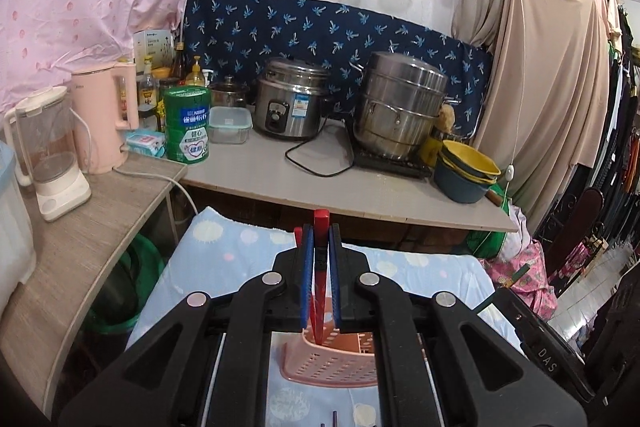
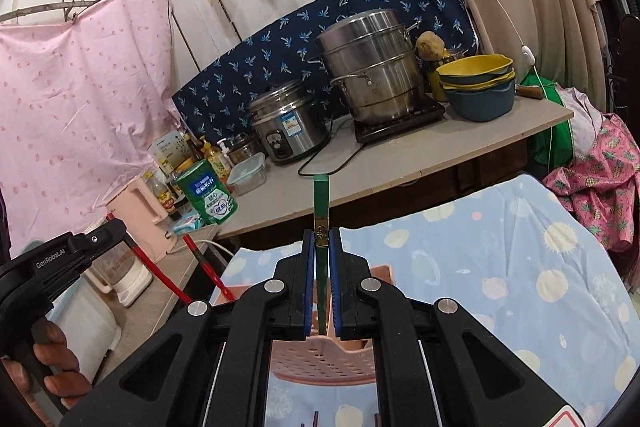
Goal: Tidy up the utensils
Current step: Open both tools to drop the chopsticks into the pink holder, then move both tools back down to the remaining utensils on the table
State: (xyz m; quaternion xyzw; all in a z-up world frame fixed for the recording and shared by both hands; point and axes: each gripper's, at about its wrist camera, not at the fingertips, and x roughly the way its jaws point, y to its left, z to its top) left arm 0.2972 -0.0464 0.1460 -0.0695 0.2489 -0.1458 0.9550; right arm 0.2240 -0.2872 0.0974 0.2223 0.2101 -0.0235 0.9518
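My left gripper (image 1: 320, 239) is shut on a pair of red chopsticks (image 1: 321, 227), held upright, their lower ends over a pink perforated utensil basket (image 1: 332, 367) on the blue patterned cloth. My right gripper (image 2: 321, 239) is shut on a green chopstick (image 2: 321, 199), also upright, its lower end over the same pink basket (image 2: 320, 359). In the right wrist view the left gripper's black body (image 2: 60, 259) and the red chopsticks (image 2: 208, 267) show at the lower left, held by a hand.
A blue cloth-covered surface (image 2: 500, 267) bears the basket. Behind it a counter (image 1: 360, 187) holds a rice cooker (image 1: 290, 103), a steel steamer pot (image 1: 400, 103), stacked bowls (image 1: 466, 171), a green tin (image 1: 188, 123) and a pink kettle (image 1: 106, 115). A blender (image 1: 48, 155) stands on the left shelf.
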